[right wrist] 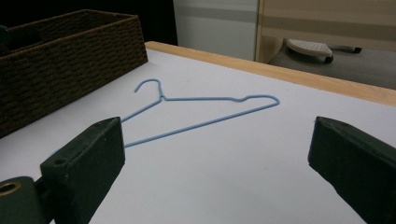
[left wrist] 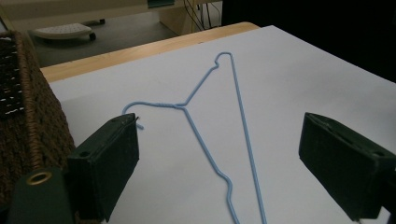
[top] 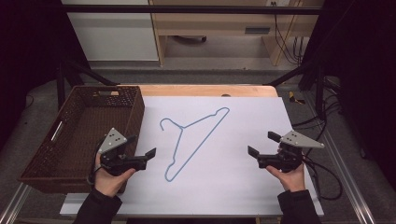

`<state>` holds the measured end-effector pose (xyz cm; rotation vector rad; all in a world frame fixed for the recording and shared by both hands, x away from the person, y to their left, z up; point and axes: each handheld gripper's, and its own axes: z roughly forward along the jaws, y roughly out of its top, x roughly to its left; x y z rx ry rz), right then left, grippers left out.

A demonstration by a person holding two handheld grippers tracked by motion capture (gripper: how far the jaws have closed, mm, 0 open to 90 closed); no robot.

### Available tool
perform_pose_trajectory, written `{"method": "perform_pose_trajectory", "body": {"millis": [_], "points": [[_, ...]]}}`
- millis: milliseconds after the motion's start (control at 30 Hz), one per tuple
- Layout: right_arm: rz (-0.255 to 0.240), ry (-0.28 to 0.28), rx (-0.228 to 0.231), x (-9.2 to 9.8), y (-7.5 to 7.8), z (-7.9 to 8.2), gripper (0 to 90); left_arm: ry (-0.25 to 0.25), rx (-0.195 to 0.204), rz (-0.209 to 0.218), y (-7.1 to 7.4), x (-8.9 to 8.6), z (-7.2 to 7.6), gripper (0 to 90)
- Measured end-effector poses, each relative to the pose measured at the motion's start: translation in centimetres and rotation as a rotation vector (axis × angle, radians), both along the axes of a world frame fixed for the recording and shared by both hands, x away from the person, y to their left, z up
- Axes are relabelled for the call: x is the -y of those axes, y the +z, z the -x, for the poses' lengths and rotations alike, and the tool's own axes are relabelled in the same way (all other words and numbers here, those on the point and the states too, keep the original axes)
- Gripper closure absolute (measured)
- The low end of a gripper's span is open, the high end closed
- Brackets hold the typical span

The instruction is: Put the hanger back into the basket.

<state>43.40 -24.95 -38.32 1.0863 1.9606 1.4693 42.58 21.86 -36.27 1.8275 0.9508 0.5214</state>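
A light blue wire hanger (top: 181, 128) lies flat on the white sheet (top: 233, 121) at the middle of the table, hook toward the basket. My left gripper (top: 141, 146) is held low at the sheet's left edge, jaws wide open and empty. It faces the hanger (left wrist: 182, 106), whose hook end sits just beyond its left jaw. My right gripper (top: 263, 143) hovers over the sheet's right side, open and empty, a good way from the hanger (right wrist: 162, 98). Neither gripper touches the wire.
A brown wicker basket (top: 135, 109) stands along the table's left side, right beside the left hand, and looks empty. The table's wooden back edge (top: 205, 90) runs behind the sheet. Cables (top: 322, 177) trail off the right gripper. Furniture stands on the floor beyond.
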Motion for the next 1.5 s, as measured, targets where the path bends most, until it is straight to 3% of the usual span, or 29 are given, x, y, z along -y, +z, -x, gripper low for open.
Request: {"method": "perform_pose_trajectory", "body": {"millis": [500, 600, 800, 1167, 1500], "points": [[0.009, 0.004, -0.008, -0.3, -0.2, 0.0, 4.3, -0.029, -0.046, -0.029, -0.3, 4.6, -3.7, 14.2], [0.011, 0.007, -0.01, -0.4, -0.2, 0.0, 4.3, -0.021, -0.06, -0.048, -0.7, 5.8, -5.1, 15.2], [0.011, 0.002, -0.011, -0.5, -0.3, -0.1, 4.3, -0.008, -0.084, -0.039, -1.5, 6.7, -6.6, 17.3], [0.019, 0.003, -0.016, -0.6, -0.4, -0.2, 4.3, 0.012, -0.146, -0.103, -3.6, 8.2, -9.6, 19.9], [0.028, 0.01, -0.019, -0.8, -0.6, -0.3, 4.3, 0.026, -0.214, -0.174, -6.0, 9.2, -12.0, 31.9]]}}
